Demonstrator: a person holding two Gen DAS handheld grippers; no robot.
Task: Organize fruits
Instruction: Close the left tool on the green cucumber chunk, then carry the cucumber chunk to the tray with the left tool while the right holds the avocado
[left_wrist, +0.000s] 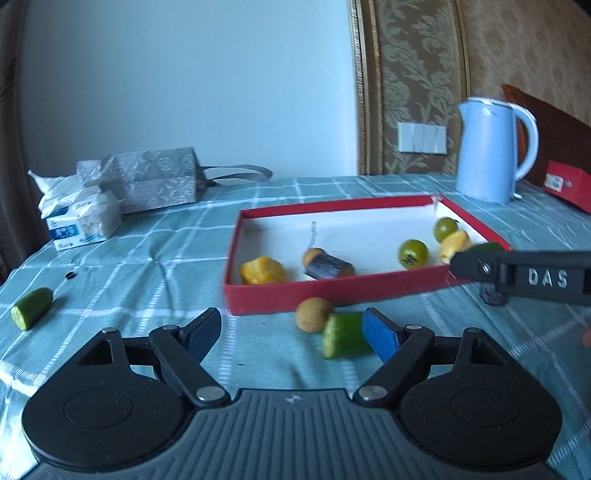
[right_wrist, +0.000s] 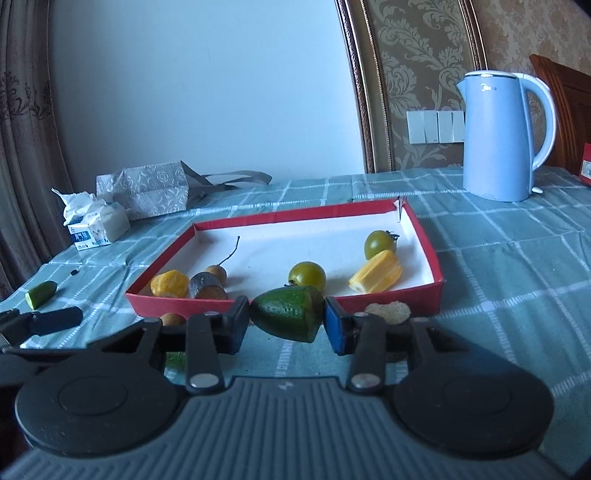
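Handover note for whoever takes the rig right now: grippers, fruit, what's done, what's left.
Right gripper: shut on a green cucumber end piece, just in front of the red box.
Left gripper: open, holding nothing; a cut cucumber chunk lies by its right finger.
Done: two green tomatoes, yellow pieces and a dark chunk lie in the box.
Left: held piece, that chunk, brown round fruit, far-left cucumber piece on the tablecloth.

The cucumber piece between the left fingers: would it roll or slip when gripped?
The cucumber piece lies on its rounded side, so a nudge could roll it. Its skin looks smooth, perhaps slippery. The left gripper stands open around it.
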